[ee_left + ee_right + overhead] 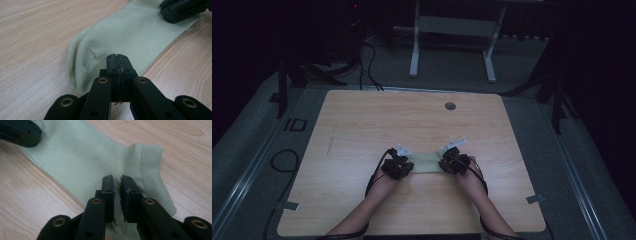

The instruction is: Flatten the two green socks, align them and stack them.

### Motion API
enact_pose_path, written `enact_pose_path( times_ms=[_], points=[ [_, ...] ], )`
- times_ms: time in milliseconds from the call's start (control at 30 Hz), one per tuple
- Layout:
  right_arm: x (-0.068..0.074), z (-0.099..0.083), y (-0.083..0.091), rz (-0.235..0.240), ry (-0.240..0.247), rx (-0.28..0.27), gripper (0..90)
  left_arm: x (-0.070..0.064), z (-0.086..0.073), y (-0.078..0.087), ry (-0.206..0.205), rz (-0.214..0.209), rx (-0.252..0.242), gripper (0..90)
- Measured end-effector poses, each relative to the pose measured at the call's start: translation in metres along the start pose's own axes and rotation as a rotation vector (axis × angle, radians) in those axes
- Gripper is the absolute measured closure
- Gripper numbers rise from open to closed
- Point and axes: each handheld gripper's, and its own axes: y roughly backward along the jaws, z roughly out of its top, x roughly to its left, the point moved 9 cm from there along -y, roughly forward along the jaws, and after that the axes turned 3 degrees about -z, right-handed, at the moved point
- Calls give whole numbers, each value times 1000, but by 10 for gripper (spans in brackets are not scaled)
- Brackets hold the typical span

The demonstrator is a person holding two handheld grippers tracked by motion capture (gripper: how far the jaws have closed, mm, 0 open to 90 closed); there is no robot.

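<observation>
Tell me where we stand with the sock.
The pale green sock lies flat on the table. The left gripper is shut at its toe end; the right gripper, slightly open, sits by the ribbed cuff. No fold shows yet; any folding remains.

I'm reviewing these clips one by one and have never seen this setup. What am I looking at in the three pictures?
A person sits at a wooden table with a hand-held gripper in each hand: two black jaws squeezed by hand. The high view looks down from above; the left hand-held gripper and right hand-held gripper sit at either end of a pale green sock lying flat. The other two pictures come from cameras riding on each tool. In the left gripper view the jaws are pressed together over the sock's toe end. In the right gripper view the jaws stand slightly apart by the ribbed cuff. Whether either actually pinches fabric isn't clear.
</observation>
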Motion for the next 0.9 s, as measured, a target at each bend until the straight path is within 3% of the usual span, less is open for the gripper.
enact_pose_path(
  times_ms=[167, 267, 367, 433, 533, 600, 667, 767, 900],
  points=[
    [-1, 1, 1, 39, -21, -7, 712, -1, 2, 0, 2, -2, 10, 866],
    [-2, 4, 5, 51, -11, -27, 600, -7, 8, 4, -19, -27, -14, 750],
    [-1, 9, 12, 60, 12, -49, 501, -15, 18, 10, -35, -62, -55, 599],
    [-1, 13, 18, 60, 17, -70, 444, -21, 24, 13, -47, -83, -57, 470],
    [-4, 19, 28, 49, 7, -116, 353, -26, 28, 16, -78, -76, -60, 326],
    [-5, 20, 34, 72, -2, -138, 256, -28, 29, 18, -87, -83, -67, 234],
    [-7, 18, 37, 91, -17, -123, 140, -28, 30, 20, -81, -87, -96, 189],
    [-12, 16, 41, 86, -12, -131, 135, -24, 29, 23, -75, -68, -131, 129],
    [-17, 11, 43, 66, -12, -141, 135, -19, 23, 25, -75, -46, -137, 68]
  ],
)
